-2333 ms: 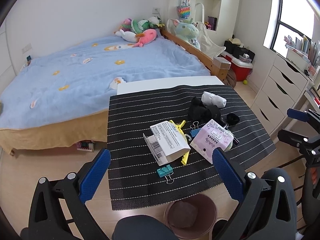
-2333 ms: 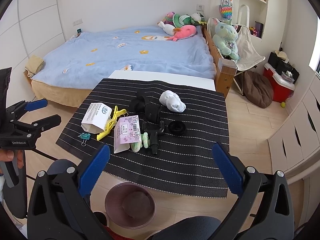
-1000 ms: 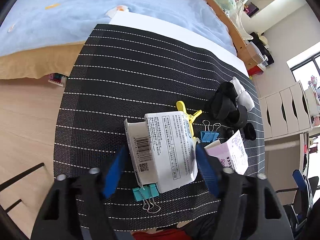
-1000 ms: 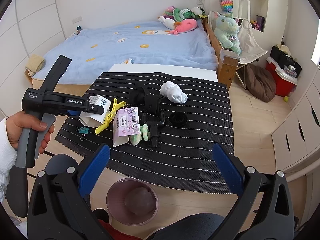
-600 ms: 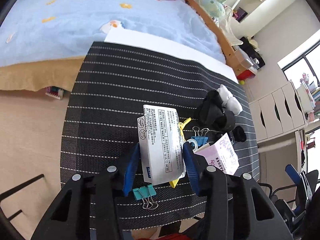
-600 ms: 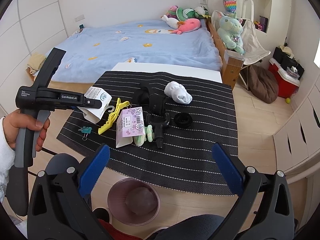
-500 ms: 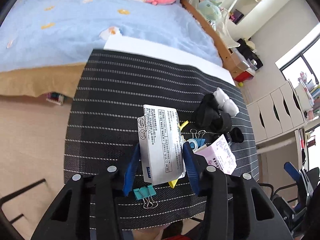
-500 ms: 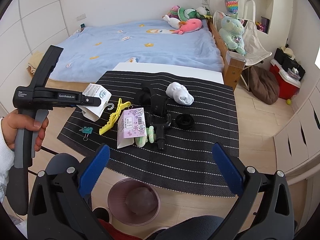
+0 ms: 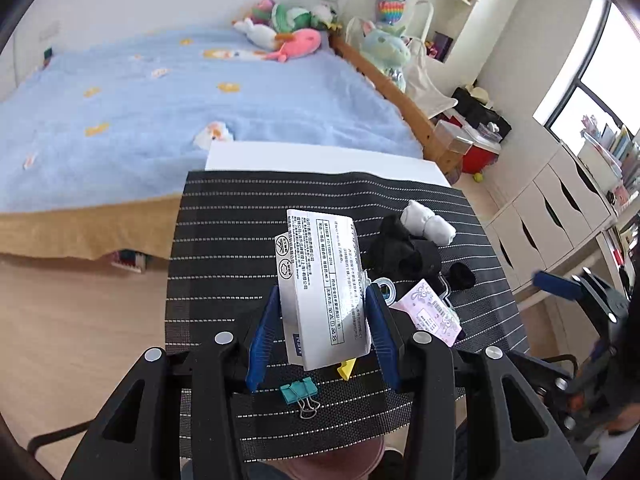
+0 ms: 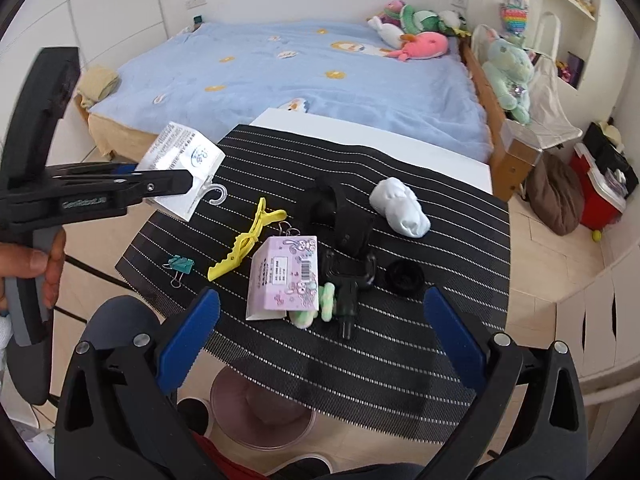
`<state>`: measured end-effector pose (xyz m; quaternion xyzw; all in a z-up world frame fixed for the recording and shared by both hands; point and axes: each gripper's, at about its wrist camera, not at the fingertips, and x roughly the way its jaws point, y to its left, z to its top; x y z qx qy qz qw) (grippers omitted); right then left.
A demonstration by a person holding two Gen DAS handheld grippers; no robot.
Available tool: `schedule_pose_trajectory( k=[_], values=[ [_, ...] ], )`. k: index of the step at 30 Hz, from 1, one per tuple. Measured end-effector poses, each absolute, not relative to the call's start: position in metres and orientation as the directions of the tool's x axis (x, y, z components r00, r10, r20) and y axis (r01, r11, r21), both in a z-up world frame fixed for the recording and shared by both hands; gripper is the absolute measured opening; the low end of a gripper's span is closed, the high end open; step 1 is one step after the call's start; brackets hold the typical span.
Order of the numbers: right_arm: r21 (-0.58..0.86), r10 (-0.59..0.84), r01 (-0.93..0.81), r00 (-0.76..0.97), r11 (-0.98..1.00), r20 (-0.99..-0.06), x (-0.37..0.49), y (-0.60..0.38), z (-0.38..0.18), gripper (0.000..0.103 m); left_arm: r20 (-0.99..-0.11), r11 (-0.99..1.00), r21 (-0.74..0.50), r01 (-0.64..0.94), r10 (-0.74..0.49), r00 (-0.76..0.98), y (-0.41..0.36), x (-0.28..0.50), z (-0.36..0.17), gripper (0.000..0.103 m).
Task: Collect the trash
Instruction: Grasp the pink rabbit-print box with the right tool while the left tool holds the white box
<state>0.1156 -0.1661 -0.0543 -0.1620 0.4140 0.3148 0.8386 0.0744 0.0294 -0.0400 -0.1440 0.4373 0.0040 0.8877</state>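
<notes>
Bedroom table w/ striped black mat point(image 10: 400, 360). We clamp the white packaging card point(image 9: 320, 284) in the left gripper point(image 9: 322, 320), frame centre, lifted clear for the pink waste bin point(image 10: 260, 408) at lower edge. Right gripper point(image 10: 320, 332) spread wide, empty.

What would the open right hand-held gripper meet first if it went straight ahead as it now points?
Probably the pink printed packet lying on the striped mat, or the black plastic piece beside it; depth is unclear. The right hand-held gripper is open and empty.

Home bedroom; blue bed point(image 10: 304, 76); plush toys point(image 10: 420, 34); white drawers point(image 9: 552, 220)
</notes>
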Motion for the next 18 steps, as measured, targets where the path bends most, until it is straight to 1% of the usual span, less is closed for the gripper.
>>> schedule_pose_trajectory(
  k=[6, 13, 14, 16, 18],
  values=[
    [-0.032, 0.371, -0.708, 0.407, 0.706, -0.834, 0.131, -0.144, -0.067, 0.100, -0.764, 0.969, -0.218, -0.115, -0.096, 0.637, 0.025, 0.066, -0.033, 0.044],
    [-0.020, 0.356, -0.748, 0.340, 0.664, -0.870, 0.140, -0.124, -0.082, 0.099, -0.757, 0.975, -0.196, -0.108, -0.081, 0.648, 0.024, 0.057, -0.032, 0.043],
    [-0.020, 0.355, -0.755, 0.331, 0.656, -0.874, 0.141, -0.120, -0.084, 0.097, -0.757, 0.975, -0.196, -0.108, -0.080, 0.648, 0.024, 0.056, -0.032, 0.043],
    [-0.025, 0.341, -0.758, 0.322, 0.651, -0.883, 0.143, -0.115, -0.088, 0.081, -0.757, 0.974, -0.197, -0.111, -0.080, 0.648, 0.024, 0.053, -0.033, 0.044],
    [-0.024, 0.327, -0.757, 0.310, 0.653, -0.893, 0.146, -0.113, -0.094, 0.078, -0.759, 0.974, -0.198, -0.114, -0.079, 0.646, 0.026, 0.051, -0.035, 0.043]
  ],
)
